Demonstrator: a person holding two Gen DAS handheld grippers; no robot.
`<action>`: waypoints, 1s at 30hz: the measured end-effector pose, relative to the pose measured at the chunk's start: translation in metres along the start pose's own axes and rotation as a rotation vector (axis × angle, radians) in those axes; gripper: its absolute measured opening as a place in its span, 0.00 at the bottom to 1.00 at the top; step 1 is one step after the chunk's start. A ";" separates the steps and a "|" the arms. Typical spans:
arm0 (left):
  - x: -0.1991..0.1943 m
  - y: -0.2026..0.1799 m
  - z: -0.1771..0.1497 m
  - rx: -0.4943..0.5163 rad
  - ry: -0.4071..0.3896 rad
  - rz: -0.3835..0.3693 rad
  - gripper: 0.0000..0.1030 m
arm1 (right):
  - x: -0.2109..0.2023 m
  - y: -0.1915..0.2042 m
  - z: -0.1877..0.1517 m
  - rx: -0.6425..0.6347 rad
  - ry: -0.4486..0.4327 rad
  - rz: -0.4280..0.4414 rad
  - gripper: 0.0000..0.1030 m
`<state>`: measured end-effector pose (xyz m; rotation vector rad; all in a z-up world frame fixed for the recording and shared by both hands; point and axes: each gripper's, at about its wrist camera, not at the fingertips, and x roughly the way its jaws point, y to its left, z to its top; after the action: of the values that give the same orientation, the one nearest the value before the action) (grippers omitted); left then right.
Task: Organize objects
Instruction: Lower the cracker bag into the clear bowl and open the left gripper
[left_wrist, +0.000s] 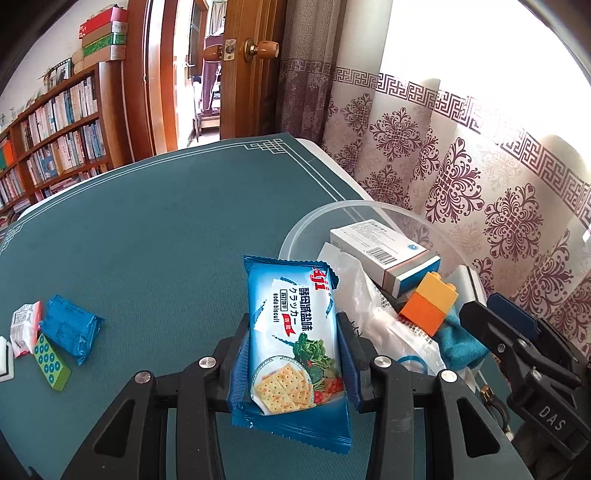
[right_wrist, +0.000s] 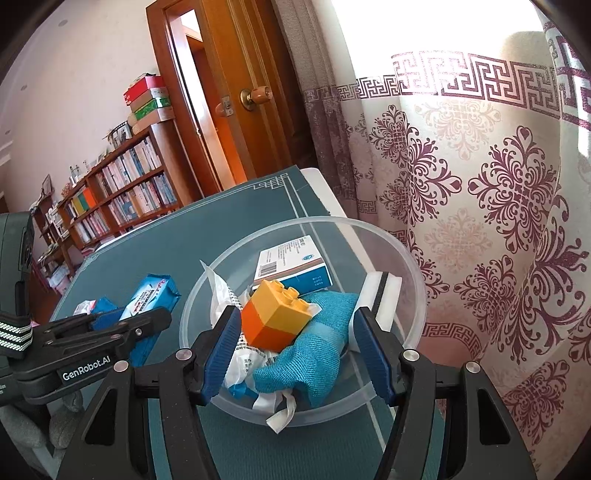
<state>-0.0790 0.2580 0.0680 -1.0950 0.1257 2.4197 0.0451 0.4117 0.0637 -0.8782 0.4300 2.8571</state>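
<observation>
The left gripper (left_wrist: 293, 347) is clamped on a blue foil packet of soda biscuits (left_wrist: 295, 343), its blue ribbed pads pressing the packet's two long sides; the packet stands lifted off the dark green table mat (left_wrist: 147, 240), lengthwise between the fingers, just beside the near-left rim of the clear round plastic bowl (right_wrist: 413, 273).

The right gripper (right_wrist: 295, 350) hangs over that bowl with its jaws spread wide — nothing between the pads, and the stacked toy brick, yellow on top and orange below (right_wrist: 277, 317), sits just inside the left pad without being squeezed. The brick rests on a crumpled teal knitted cloth (right_wrist: 317, 354). Behind them in the bowl lies a white and blue medicine carton with a barcode (right_wrist: 295, 266), tilted against the far wall; a white eraser-like block with a black stripe (right_wrist: 380, 295) leans on the right wall, and crinkled white plastic wrapping (right_wrist: 229, 295) fills the left side, a strip of it spilling over the near rim.

The bowl stands near the right edge of the mat, close to the patterned curtain (left_wrist: 480, 177). Toward the left edge lie three small things close together — a blue foil snack packet (left_wrist: 70, 328), a small white and red wrapped sachet (left_wrist: 24, 326) touching it, and a green tile with blue circles (left_wrist: 51, 363) just in front.
</observation>
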 end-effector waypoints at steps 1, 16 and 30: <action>0.004 -0.002 0.003 0.000 0.003 -0.008 0.43 | 0.000 -0.001 0.000 0.004 0.000 -0.001 0.63; 0.039 -0.021 0.022 0.027 0.007 -0.107 0.43 | 0.010 -0.009 0.004 0.031 0.016 0.000 0.63; 0.025 -0.011 0.024 0.008 -0.067 -0.083 0.82 | 0.008 -0.006 0.004 0.017 0.000 -0.008 0.63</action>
<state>-0.1041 0.2839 0.0676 -0.9943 0.0662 2.3771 0.0377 0.4184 0.0609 -0.8747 0.4492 2.8414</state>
